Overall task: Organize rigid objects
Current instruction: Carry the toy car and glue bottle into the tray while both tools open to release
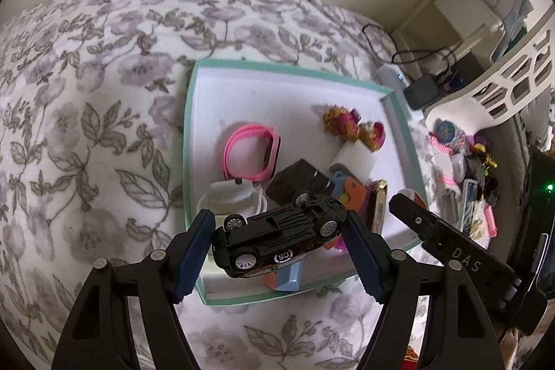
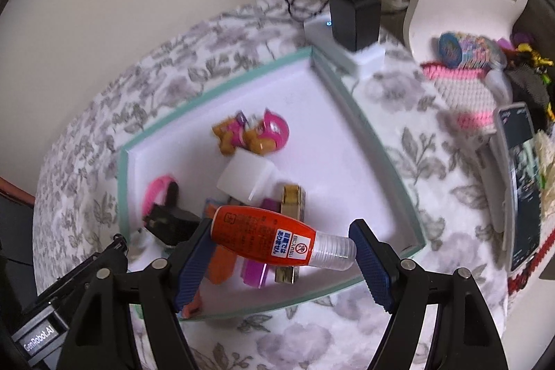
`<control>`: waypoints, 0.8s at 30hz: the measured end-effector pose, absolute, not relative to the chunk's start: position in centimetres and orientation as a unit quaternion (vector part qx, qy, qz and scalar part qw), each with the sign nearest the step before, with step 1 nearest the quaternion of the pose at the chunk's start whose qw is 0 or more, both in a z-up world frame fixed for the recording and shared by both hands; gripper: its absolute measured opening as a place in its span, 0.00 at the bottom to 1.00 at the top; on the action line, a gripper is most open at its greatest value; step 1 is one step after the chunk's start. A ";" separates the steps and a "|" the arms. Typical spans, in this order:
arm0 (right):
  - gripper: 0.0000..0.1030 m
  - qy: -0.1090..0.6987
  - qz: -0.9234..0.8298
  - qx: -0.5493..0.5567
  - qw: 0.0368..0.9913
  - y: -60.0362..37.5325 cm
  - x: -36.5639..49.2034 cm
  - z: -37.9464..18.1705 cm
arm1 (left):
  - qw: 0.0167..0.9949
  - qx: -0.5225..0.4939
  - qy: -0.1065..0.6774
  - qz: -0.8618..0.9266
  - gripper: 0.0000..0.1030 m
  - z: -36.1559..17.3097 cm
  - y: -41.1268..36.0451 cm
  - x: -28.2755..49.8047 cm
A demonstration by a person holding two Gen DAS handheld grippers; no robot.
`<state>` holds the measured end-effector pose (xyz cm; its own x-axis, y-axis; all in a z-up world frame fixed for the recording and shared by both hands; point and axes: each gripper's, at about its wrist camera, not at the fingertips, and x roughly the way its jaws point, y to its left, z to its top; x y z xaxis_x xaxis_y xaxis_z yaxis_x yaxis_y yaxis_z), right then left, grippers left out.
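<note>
My left tool (image 1: 279, 236) is spread wide and clamps one black toy car (image 1: 277, 236) end to end, belly up, with four wheels showing, over the near edge of the one teal-rimmed tray (image 1: 189, 113) lying on the flowered bedspread (image 1: 86, 127). In the tray, from the left, I count one pink band (image 1: 249, 149), one white charger (image 1: 230, 193), one dark block (image 1: 295, 181), one white cylinder (image 1: 355, 158) and two pink-and-gold toy figures (image 1: 350, 123). My right tool (image 2: 282, 243) is likewise spread wide and grips one orange bottle (image 2: 263, 233) lengthwise, base on the left pad and clear cap on the right, above the tray's near part. Farther right, one phone (image 2: 523, 182) lies on the bedspread.
</note>
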<state>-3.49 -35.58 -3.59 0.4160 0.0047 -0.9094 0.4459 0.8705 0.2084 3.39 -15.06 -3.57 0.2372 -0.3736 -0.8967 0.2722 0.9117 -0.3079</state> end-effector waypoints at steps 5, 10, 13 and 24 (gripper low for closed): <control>0.78 0.537 -0.134 0.210 0.806 -35.3 -3.3 -4.5 | 0.775 -0.035 0.596 -0.206 0.73 -4.7 -15.6 3.4; 0.78 0.537 -0.134 0.207 0.806 -35.2 -3.2 -4.4 | 0.771 -0.033 0.602 -0.206 0.73 -5.1 -15.7 3.5; 0.78 0.538 -0.134 0.206 0.806 -35.2 -3.1 -4.4 | 0.771 -0.033 0.601 -0.207 0.73 -5.0 -15.7 3.5; 0.78 0.542 -0.145 0.186 0.806 -35.0 -3.0 -4.5 | 0.780 -0.042 0.591 -0.200 0.73 -4.1 -14.8 3.7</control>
